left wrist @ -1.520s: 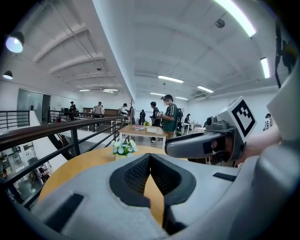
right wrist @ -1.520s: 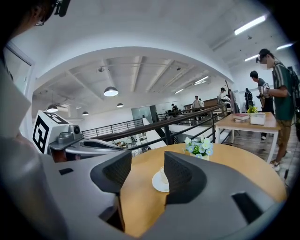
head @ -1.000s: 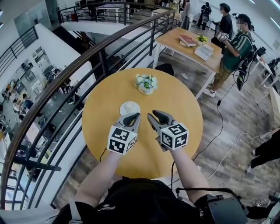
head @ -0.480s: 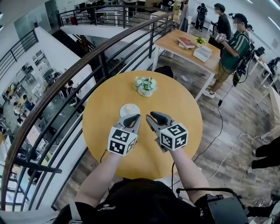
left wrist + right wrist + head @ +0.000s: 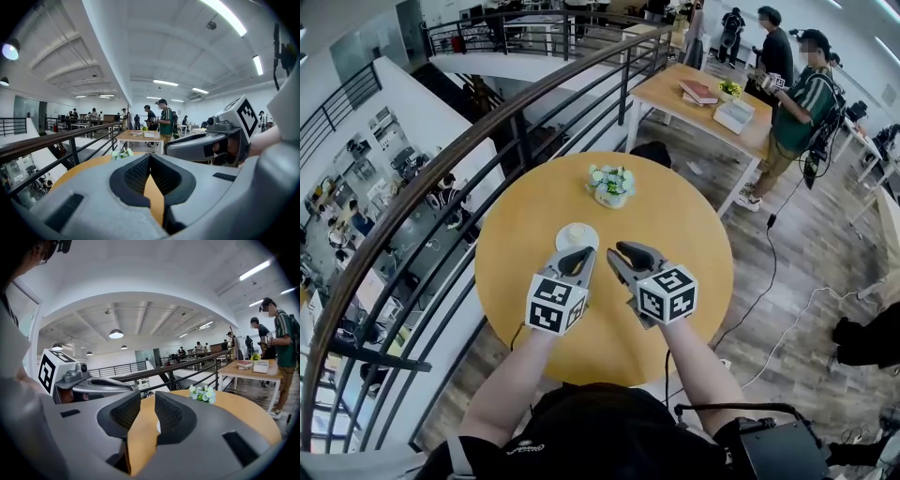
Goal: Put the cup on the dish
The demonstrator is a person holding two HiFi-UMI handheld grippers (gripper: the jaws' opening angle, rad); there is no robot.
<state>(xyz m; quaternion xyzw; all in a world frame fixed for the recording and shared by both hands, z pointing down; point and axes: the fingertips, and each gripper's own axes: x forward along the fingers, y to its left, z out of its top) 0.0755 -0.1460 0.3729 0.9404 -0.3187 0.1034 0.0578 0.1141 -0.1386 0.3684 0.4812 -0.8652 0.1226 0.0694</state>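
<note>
A white dish [image 5: 577, 235] lies on the round yellow table [image 5: 694, 234], and what looks like a small white cup stands on it. My left gripper [image 5: 584, 251] hovers just on the near side of the dish, shut with nothing in it; in its own view the pads [image 5: 140, 173] meet at the tip. My right gripper [image 5: 619, 248] hangs beside it to the right, shut and empty, with only a thin slit between its pads [image 5: 166, 413]. Each gripper shows in the other's view, the left gripper [image 5: 93, 383] and the right gripper [image 5: 206, 145].
A small pot of white flowers [image 5: 611, 183] stands at the table's far side. A dark curved railing [image 5: 487, 122] runs along the table's left over a drop to a lower floor. Further back are a wooden desk [image 5: 703, 98] with books and several people.
Both grippers have drifted a little to the left and toward me. The dish and flowers have not moved.
</note>
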